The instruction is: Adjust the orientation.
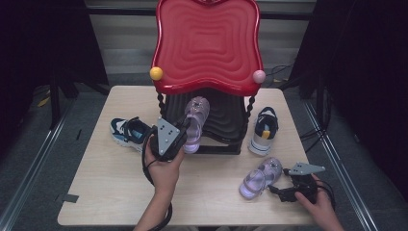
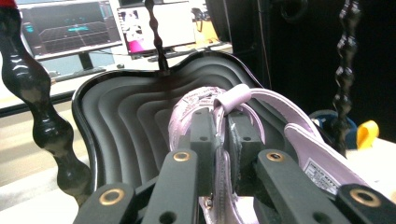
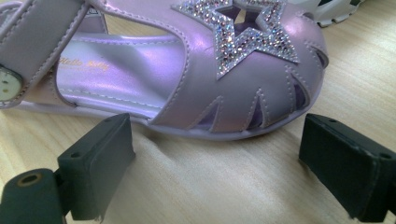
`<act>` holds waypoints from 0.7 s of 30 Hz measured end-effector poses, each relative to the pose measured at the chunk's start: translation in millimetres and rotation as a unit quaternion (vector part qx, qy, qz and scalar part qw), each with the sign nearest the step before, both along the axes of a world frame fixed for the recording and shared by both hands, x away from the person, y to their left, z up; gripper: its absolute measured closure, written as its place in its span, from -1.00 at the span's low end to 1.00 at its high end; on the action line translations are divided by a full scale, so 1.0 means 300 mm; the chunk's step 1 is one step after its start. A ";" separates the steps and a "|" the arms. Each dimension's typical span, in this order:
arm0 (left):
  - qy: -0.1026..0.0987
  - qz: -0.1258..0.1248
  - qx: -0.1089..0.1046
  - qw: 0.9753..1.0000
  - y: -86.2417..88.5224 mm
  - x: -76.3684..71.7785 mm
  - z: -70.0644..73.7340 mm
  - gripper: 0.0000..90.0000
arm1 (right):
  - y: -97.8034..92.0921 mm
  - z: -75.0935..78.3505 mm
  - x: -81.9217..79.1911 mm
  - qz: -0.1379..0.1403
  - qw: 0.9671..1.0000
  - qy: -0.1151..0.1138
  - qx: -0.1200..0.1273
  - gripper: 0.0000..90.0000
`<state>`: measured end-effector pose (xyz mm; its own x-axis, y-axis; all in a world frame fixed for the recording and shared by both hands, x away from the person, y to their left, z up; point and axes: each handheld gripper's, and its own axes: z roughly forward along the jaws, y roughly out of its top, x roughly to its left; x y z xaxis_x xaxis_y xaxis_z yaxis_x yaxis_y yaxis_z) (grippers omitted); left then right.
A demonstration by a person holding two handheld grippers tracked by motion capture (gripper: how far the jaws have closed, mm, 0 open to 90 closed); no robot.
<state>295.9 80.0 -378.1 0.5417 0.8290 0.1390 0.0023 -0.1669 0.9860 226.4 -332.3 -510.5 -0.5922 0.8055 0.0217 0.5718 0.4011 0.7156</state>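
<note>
Pinching a lilac sandal (image 2: pixel 224 121) by its strap, left claw (image 2: pixel 217 154) pressed together, sandal over the lower black tray (image 2: pixel 121 116) of the red stand (image 1: pixel 207 43), tray rim just ahead, post close beside. Right claw (image 3: pixel 215 163) spread wide on the tabletop (image 3: pixel 210 186), second sandal (image 3: pixel 187 70) just ahead, bare wood between the jaws.
</note>
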 end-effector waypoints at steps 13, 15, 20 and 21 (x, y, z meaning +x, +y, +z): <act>-0.001 0.035 -0.027 0.999 -0.034 0.054 -0.014 0.83 | 0.000 0.000 0.000 0.000 1.000 0.000 0.000 -0.79; -0.005 0.044 -0.029 0.999 -0.035 0.062 -0.013 0.83 | 0.000 0.000 0.000 0.000 1.000 0.000 0.000 -0.79; -0.010 0.051 -0.025 0.998 -0.046 0.083 -0.015 0.83 | 0.000 0.000 0.000 0.000 1.000 0.000 0.000 -0.79; -0.011 0.056 -0.032 0.998 -0.051 0.087 -0.019 0.83 | 0.000 0.000 0.000 0.000 1.000 0.000 -0.001 -0.79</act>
<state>322.1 64.8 -383.8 0.4432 0.8915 0.0941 -0.0041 -0.1029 0.9947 226.4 -332.3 -510.5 -0.5919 0.8058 0.0207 0.5718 0.4017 0.7153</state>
